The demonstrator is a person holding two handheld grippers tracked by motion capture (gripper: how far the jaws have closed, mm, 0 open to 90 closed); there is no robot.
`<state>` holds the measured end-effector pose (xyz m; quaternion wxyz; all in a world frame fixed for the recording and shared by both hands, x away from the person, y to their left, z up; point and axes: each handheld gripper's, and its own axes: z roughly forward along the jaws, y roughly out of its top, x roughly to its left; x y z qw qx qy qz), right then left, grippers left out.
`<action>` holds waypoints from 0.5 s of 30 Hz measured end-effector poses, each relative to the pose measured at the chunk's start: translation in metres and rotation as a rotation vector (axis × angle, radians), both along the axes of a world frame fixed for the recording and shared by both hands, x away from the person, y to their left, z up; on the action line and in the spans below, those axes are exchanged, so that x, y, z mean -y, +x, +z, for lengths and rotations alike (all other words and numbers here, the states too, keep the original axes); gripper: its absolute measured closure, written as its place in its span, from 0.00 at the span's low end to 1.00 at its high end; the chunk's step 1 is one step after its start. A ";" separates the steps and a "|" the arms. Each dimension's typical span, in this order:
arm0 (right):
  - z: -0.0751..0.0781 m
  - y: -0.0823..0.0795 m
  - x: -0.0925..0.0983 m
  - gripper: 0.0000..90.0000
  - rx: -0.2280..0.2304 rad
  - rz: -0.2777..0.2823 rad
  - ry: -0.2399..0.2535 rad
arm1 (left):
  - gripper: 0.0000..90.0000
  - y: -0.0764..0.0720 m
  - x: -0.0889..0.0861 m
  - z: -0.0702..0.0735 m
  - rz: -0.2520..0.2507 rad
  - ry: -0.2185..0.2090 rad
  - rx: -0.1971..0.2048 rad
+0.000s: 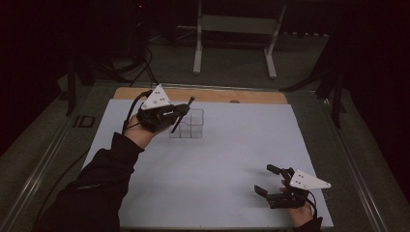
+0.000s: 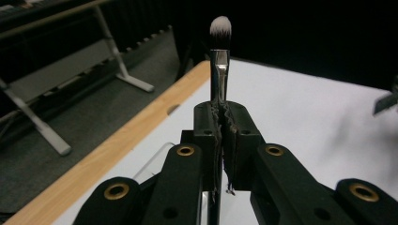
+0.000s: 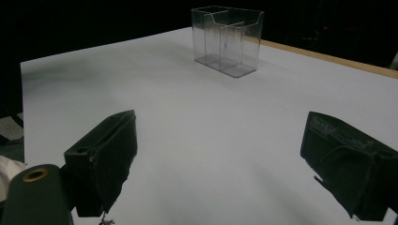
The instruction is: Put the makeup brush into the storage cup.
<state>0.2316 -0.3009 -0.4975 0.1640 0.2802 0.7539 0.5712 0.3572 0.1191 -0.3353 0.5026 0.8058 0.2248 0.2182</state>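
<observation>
Okay, my left claw [image 1: 180, 112] is clenched on a makeup brush [image 2: 219, 61]; in the left gripper view its jaws meet around the metal ferrule, with the white-tipped bristles sticking up past them. In the high view I see the brush [image 1: 183, 115] as a dark stick slanting across the claw, held up over the near-left corner of the clear organizer [image 1: 192, 123]. I can't tell if the handle end touches the organizer. That organizer [image 3: 227, 40] is a see-through box with compartments, standing upright on the white tabletop [image 1: 217, 159] toward the far side. My right claw [image 1: 265, 180] sits low near the front right of the tabletop, well apart from the organizer, jaws spread wide and holding nothing.
</observation>
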 end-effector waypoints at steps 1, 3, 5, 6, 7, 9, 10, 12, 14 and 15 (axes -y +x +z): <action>0.000 0.000 0.000 0.13 0.000 0.000 -0.001 | 0.96 0.001 0.000 0.001 0.005 -0.012 0.005; 0.000 0.000 0.000 0.13 0.002 0.001 0.000 | 0.96 0.001 -0.001 0.004 0.026 -0.041 0.022; 0.000 0.000 0.000 0.13 0.002 0.000 0.000 | 0.96 0.001 -0.001 0.006 0.049 -0.069 0.042; 0.000 0.000 0.000 0.13 0.001 0.001 0.000 | 0.96 0.002 -0.001 0.007 0.054 -0.088 0.046; 0.000 0.000 0.000 0.13 0.002 0.001 -0.001 | 0.96 0.003 -0.001 0.008 0.062 -0.097 0.051; 0.000 0.000 0.000 0.13 0.002 0.001 -0.001 | 0.96 0.004 -0.001 0.009 0.067 -0.128 0.058; 0.000 0.000 0.000 0.13 0.003 0.002 -0.001 | 0.96 0.005 -0.001 0.009 0.075 -0.137 0.059; 0.000 0.000 0.000 0.13 0.004 0.002 -0.001 | 0.96 0.006 -0.002 0.008 0.080 -0.157 0.069; 0.000 0.000 0.000 0.13 0.005 0.001 0.000 | 0.96 0.008 -0.001 0.008 0.094 -0.170 0.072; 0.000 0.000 0.000 0.13 0.004 0.001 0.000 | 0.96 0.009 -0.002 0.007 0.092 -0.184 0.074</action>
